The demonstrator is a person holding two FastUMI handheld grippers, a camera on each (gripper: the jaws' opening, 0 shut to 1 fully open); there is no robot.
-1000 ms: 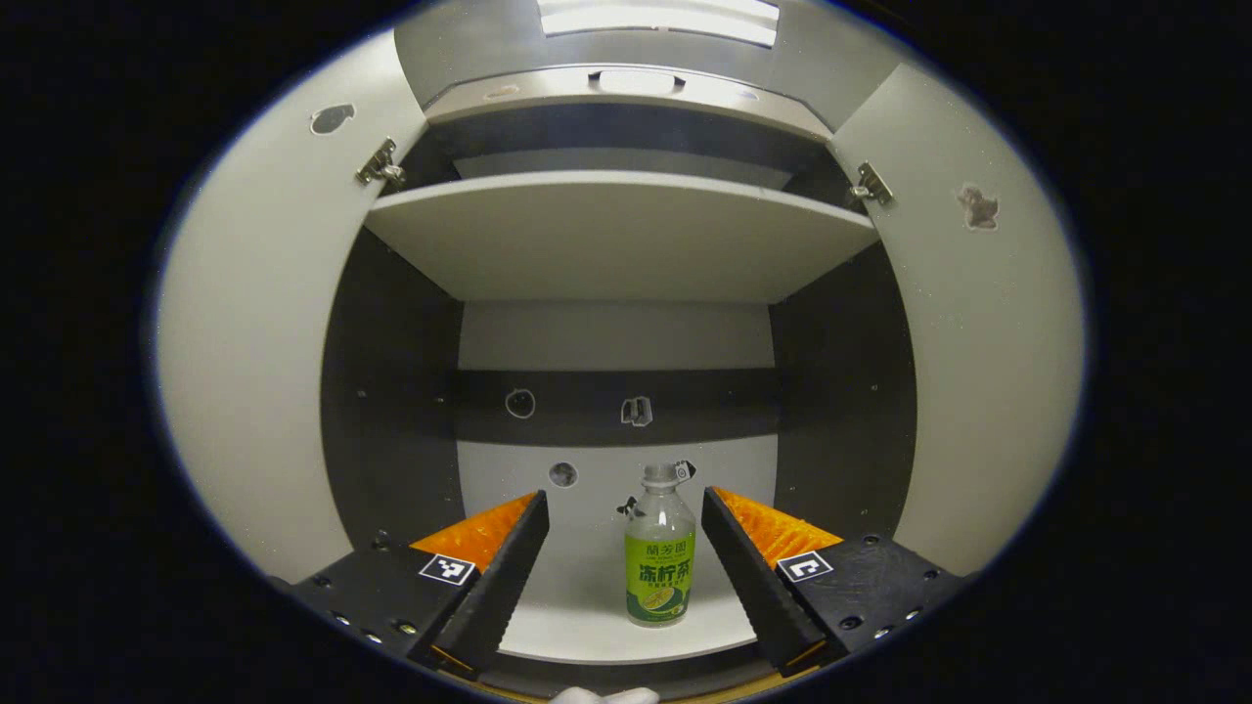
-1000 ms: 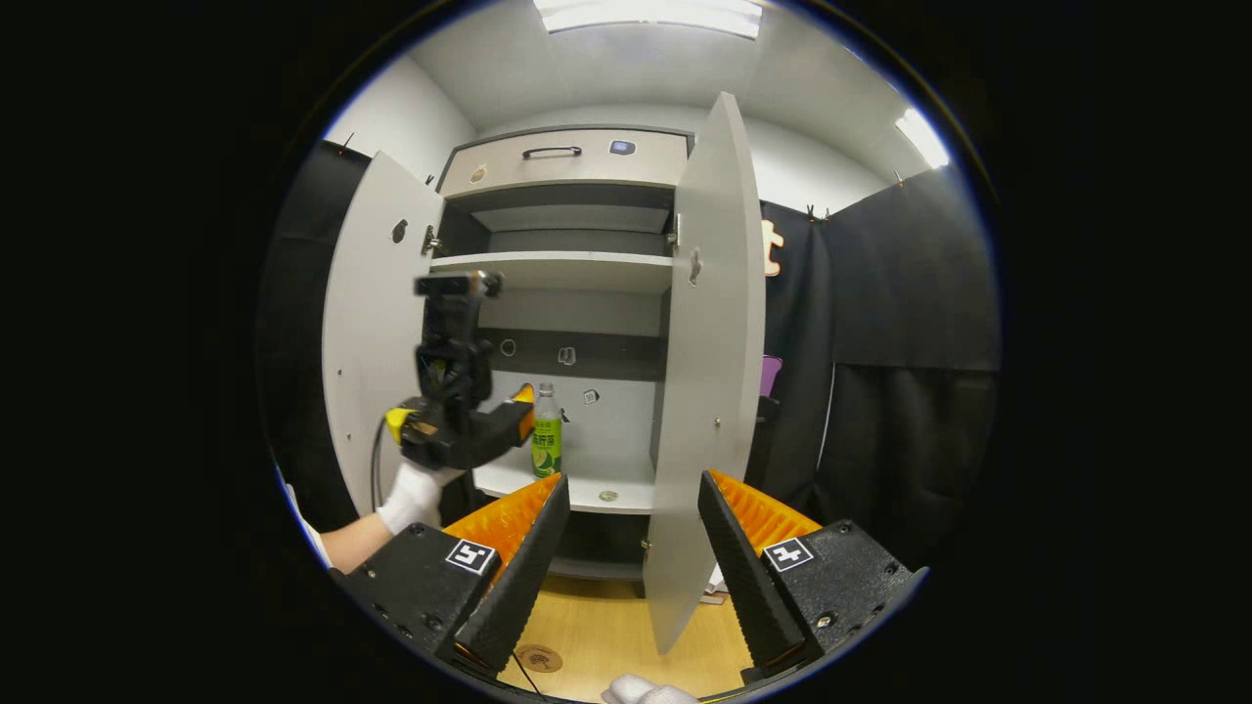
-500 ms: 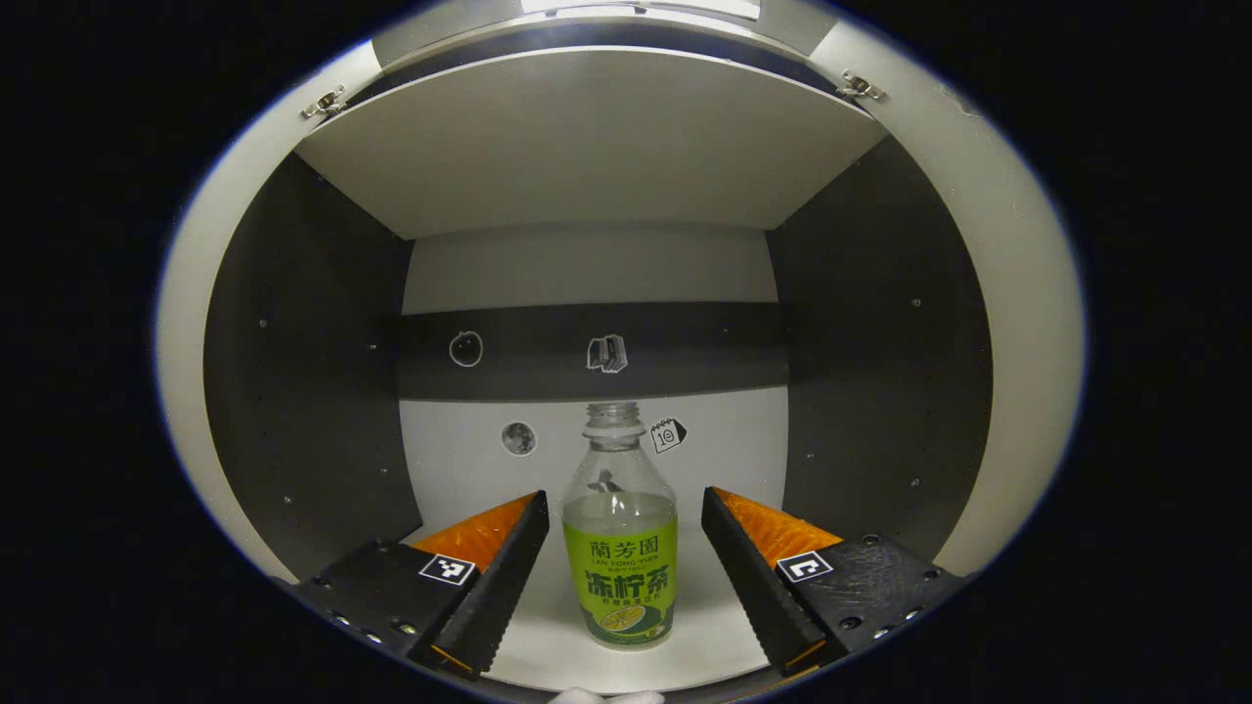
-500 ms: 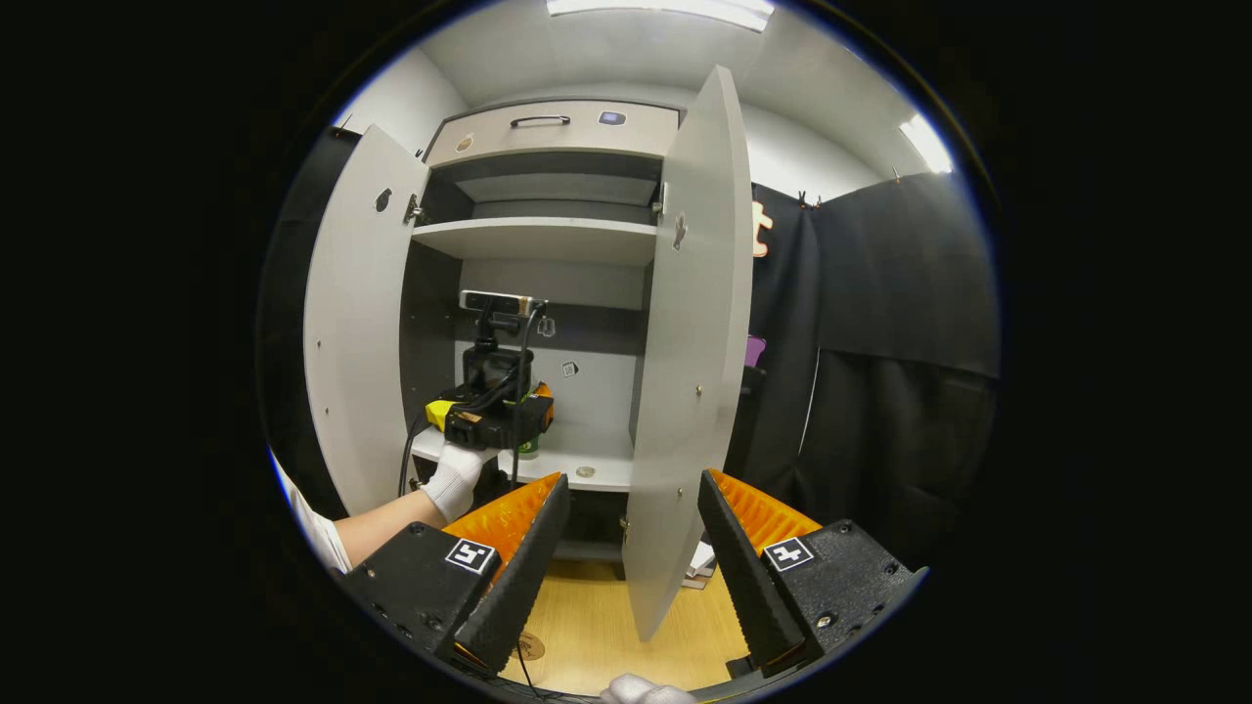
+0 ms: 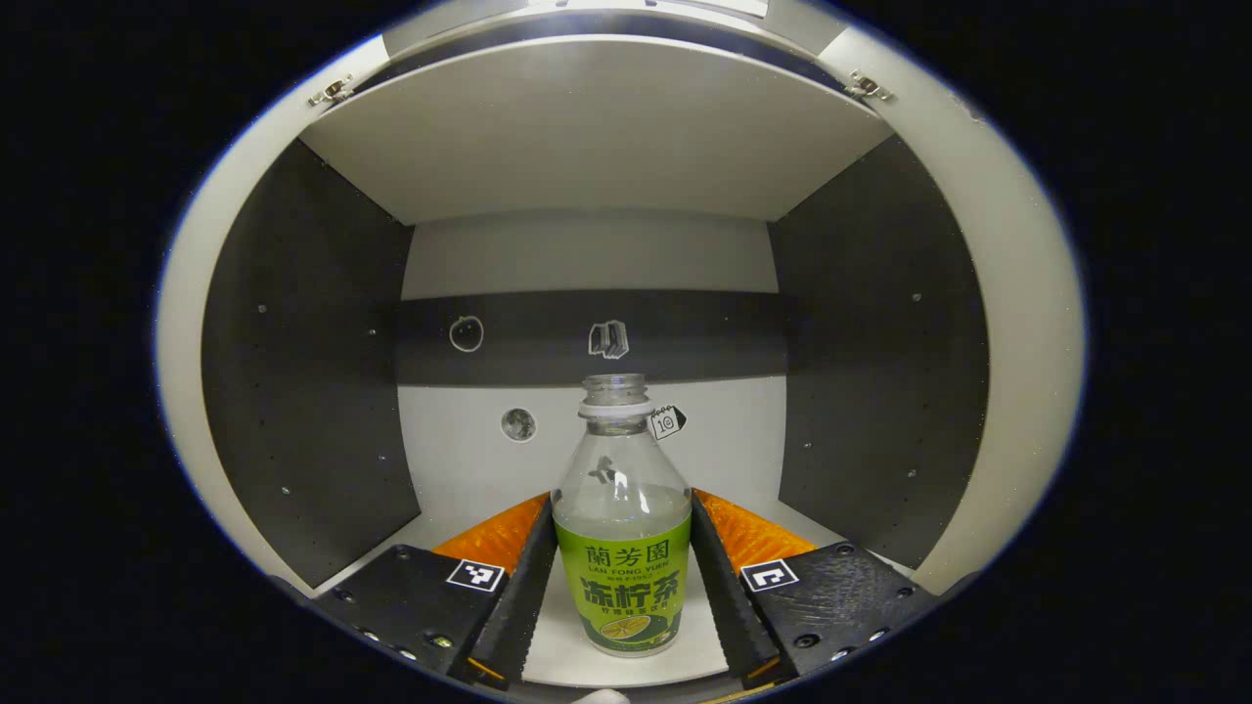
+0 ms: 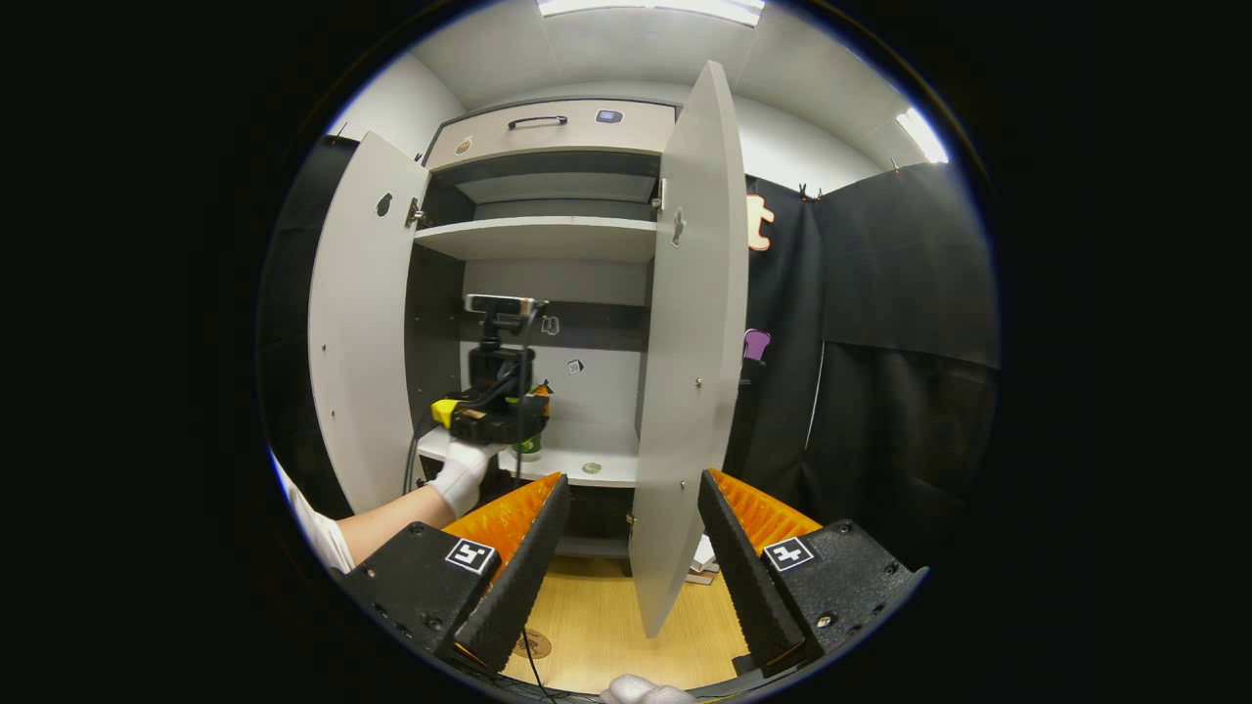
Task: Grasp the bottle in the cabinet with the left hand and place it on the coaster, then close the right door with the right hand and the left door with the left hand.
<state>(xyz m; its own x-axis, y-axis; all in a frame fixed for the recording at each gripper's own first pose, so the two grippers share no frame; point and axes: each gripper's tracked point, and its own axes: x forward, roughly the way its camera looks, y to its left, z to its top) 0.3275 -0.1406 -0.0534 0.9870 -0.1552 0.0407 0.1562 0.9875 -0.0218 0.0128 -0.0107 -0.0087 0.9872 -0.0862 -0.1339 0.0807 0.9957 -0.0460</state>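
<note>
An uncapped clear bottle (image 5: 621, 548) with a green label stands upright on the cabinet's lower shelf (image 5: 626, 665). My left gripper (image 5: 618, 508) is shut on the bottle, one finger pressing each side of its body. In the right gripper view, the left gripper (image 6: 533, 411), held by a white-gloved hand (image 6: 460, 474), is inside the cabinet, and a bit of the green bottle (image 6: 529, 445) shows under it. A small round coaster (image 6: 592, 468) lies on the same shelf, to the right. My right gripper (image 6: 626, 508) is open and holds nothing, in front of the right door's edge.
Both cabinet doors stand open: the left door (image 6: 362, 323) and the right door (image 6: 685, 342), swung out towards me. An upper shelf (image 6: 543, 238) and a drawer (image 6: 548, 137) sit above. A wooden floor (image 6: 587, 636) with a small round disc (image 6: 533, 643) lies below.
My left gripper moved deeper into the cabinet and its fingers went from wide open to pressing the bottle's sides. The right gripper has barely moved.
</note>
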